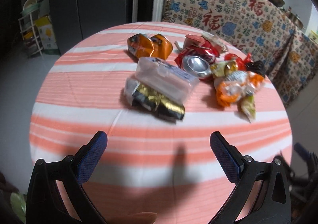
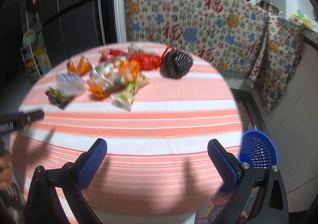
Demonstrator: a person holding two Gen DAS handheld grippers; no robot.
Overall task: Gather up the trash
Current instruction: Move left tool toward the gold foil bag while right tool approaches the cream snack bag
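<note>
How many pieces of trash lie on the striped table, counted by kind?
Crushed cans: 2, the orange can and the red can.
Clear plastic box: 1.
Snack wrappers, at least 4: black-gold wrapper, orange-white wrapper, green wrapper, red wrapper.
Total: about 7.

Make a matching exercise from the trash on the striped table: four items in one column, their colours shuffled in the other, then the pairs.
Items:
1. crushed carton
2. crushed can
3. cupcake liner
4. foil wrapper

Colours:
A. dark brown
B. black and gold
C. orange
D. red with a silver end

Pairs: 1-C, 2-D, 3-A, 4-B
</note>
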